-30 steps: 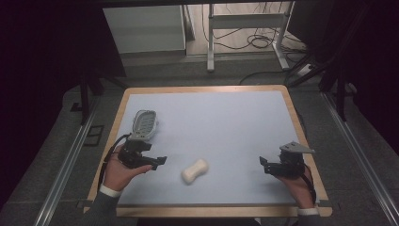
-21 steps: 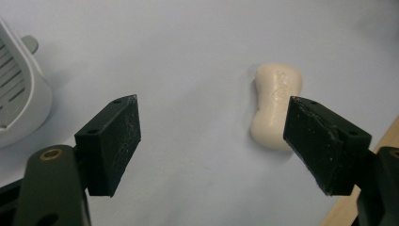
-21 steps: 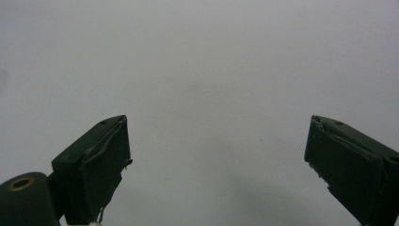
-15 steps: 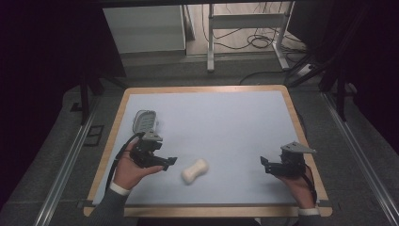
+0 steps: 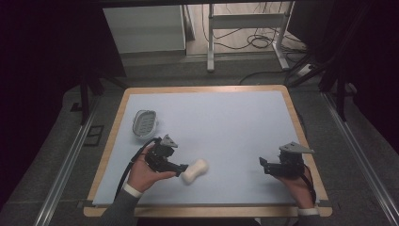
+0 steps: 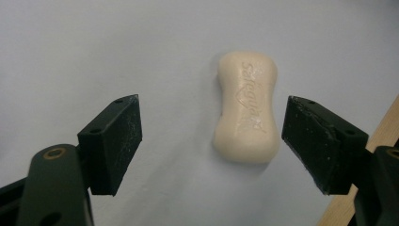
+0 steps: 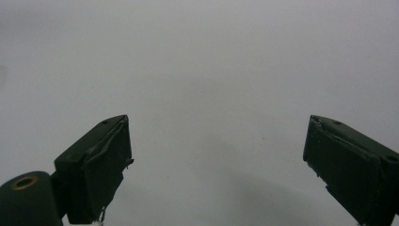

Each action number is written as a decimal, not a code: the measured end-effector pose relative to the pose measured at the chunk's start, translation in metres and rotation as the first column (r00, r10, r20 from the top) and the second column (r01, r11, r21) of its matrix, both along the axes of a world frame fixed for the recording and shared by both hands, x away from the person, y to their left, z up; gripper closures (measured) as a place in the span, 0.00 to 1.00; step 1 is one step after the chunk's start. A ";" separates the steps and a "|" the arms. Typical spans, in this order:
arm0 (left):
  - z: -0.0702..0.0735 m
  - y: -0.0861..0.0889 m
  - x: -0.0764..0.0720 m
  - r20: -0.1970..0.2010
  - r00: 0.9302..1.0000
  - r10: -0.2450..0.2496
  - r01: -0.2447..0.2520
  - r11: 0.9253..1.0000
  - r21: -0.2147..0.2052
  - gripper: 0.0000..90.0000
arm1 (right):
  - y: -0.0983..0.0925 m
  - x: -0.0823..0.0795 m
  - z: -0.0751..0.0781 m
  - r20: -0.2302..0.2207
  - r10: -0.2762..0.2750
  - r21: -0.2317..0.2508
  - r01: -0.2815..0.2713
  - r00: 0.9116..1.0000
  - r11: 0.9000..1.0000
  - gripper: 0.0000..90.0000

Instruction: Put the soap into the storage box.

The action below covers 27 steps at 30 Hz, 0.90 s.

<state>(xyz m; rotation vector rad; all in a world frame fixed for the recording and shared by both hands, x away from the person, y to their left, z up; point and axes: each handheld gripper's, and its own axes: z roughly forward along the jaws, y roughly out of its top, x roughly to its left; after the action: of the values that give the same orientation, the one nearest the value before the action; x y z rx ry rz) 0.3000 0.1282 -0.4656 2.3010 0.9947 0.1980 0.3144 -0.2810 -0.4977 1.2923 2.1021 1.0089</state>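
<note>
With the left gripper (image 5: pixel 181 168) right up against the soap bar (image 5: pixel 195 171), we see its jaws spread wide and nothing gripped.

From the left gripper view we get the soap bar (image 6: pixel 246 107) flat on the pale blue mat (image 6: pixel 141 47), sitting between the two black jaws but nearer the right one, touching neither; it's cream-white, waisted like a peanut, smooth with rounded ends, brand lettering embossed lengthwise on top. In the high view it lies near the front of the table (image 5: pixel 202 89), left of centre. Grey soap dish (image 5: pixel 144 122) sits well behind it by the left edge. Right gripper (image 5: pixel 263 165) rests at the front right, jaws wide over bare mat.
</note>
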 end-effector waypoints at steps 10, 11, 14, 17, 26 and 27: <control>-0.014 -0.022 0.007 -0.055 0.997 -0.049 0.051 0.998 0.042 0.28 | 0.000 0.000 -0.001 -0.001 -0.001 -0.004 0.001 1.000 1.000 0.09; -0.014 -0.022 0.007 -0.055 0.997 -0.049 0.051 0.998 0.042 0.29 | 0.000 0.000 -0.001 -0.001 -0.001 -0.004 0.001 1.000 1.000 0.09; -0.020 -0.029 0.009 -0.077 0.995 -0.057 0.062 0.996 0.065 0.30 | -0.001 0.000 -0.001 -0.002 0.000 -0.007 0.000 1.000 1.000 0.09; -0.025 -0.035 0.011 -0.094 0.994 -0.061 0.069 0.995 0.075 0.31 | -0.001 0.000 -0.001 -0.003 -0.003 -0.005 0.003 1.000 1.000 0.09; -0.031 -0.044 0.015 -0.119 0.990 -0.081 0.092 0.992 0.091 0.34 | -0.002 0.001 -0.003 -0.004 -0.003 -0.008 0.003 1.000 1.000 0.09; -0.032 -0.045 0.015 -0.122 0.989 -0.082 0.094 0.991 0.095 0.35 | -0.002 0.001 -0.003 -0.005 -0.004 -0.007 0.004 1.000 1.000 0.09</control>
<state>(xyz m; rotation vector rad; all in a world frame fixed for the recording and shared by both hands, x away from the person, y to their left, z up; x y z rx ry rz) 0.3153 0.0833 -0.4971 2.4671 0.9579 0.0781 0.3156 -0.2830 -0.5004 1.2963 2.1036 0.9970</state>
